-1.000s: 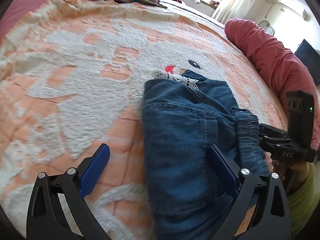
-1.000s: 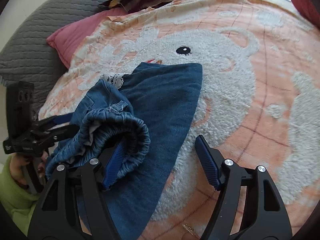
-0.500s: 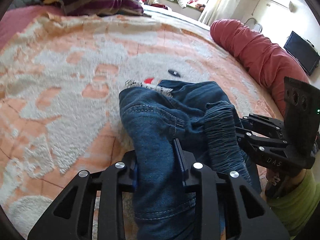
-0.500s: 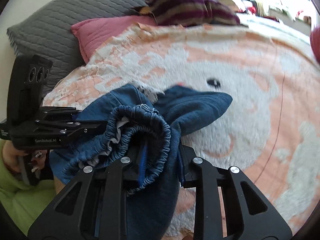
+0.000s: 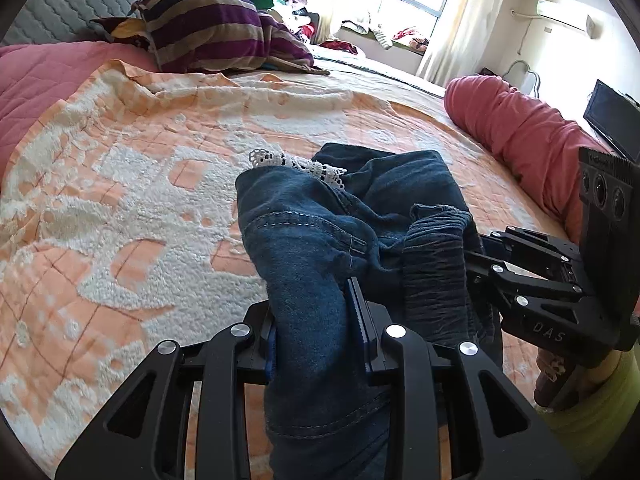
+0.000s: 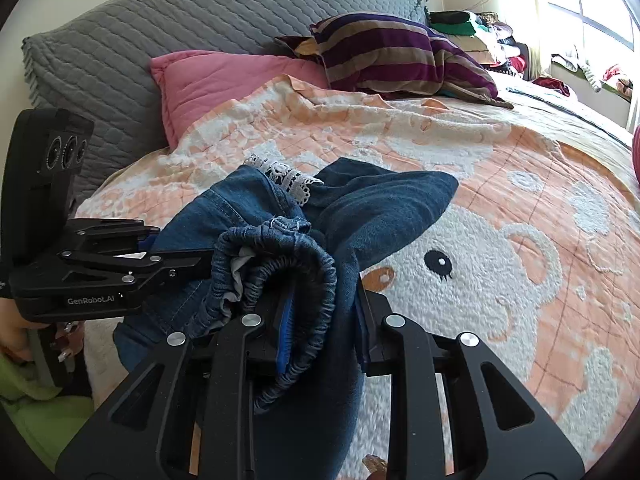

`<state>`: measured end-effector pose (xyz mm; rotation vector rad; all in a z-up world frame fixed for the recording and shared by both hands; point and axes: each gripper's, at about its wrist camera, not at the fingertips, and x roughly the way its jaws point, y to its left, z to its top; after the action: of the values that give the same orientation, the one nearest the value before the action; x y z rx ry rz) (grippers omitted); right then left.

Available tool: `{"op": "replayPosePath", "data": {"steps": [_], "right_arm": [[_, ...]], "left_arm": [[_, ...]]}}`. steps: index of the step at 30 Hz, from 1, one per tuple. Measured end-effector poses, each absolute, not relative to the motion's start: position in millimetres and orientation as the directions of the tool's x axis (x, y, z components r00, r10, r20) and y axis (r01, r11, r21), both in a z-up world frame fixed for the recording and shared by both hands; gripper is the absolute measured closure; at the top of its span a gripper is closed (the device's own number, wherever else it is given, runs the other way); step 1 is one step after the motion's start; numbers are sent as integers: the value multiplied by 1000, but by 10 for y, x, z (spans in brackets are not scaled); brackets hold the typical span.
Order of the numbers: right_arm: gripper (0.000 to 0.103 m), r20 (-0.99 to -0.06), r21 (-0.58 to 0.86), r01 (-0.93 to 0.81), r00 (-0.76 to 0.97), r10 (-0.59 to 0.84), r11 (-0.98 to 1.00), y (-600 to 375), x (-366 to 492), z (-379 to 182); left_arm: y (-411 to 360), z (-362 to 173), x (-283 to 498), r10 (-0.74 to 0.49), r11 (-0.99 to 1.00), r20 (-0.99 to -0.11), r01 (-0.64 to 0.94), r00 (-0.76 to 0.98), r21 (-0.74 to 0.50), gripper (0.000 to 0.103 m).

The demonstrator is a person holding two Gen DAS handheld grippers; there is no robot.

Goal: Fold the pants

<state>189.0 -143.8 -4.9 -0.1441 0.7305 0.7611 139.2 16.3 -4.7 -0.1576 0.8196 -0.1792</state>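
Bedding, left to right, seen from the right wrist camera:
- Grey quilted headboard cover [image 6: 168, 28], upright at the far left.
- Pink pillow [image 6: 224, 80], leaning against it.
- Striped purple-and-tan cushion [image 6: 400, 56], lying beside the pink pillow, toward the window.
- Orange and white bear-pattern blanket [image 6: 520, 208], spread over the bed; the bear's eye shows just right of the denim.
- Piled clothes by the window [image 6: 500, 36], too small to sort.

From the left wrist camera: a red rolled bolster [image 5: 520, 128] along the bed's right edge, and a dark screen [image 5: 612, 116] beyond it.

Task item: blue denim pants [image 5: 320, 240], bunched and raised above the blanket near its middle, a white lace trim [image 5: 296, 164] showing at the top of the folds. Nothing lies between the pants and the open blanket to the left and ahead.

Left gripper [image 5: 316, 328]: angled downward over the blanket, jaws pressed together on a thick fold of denim; cloth hangs below them.

Right gripper [image 6: 320, 320]: angled downward, jaws pinching the gathered elastic waistband [image 6: 296, 264], which bulges out to the left of the blue pad.

The two grippers sit side by side, close, each visible in the other's view. A green sleeve [image 6: 32, 404] shows behind the left gripper's handle.

Containers: cannot tell of any.
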Motion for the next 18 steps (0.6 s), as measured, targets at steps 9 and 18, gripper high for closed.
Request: {"op": "replayPosePath", "data": {"steps": [9,18], "right_arm": [[79,-743,35,-606,516,426,794,-1362,2004,-354],[61,-774,116,-536,479,414,837,-1567,2129,-481]], "left_arm": [[260,-309,1515,-217,971,-744,62,632,-230,71],[335,-401,1531,-221,966,-755,34,618,-255,66]]}}
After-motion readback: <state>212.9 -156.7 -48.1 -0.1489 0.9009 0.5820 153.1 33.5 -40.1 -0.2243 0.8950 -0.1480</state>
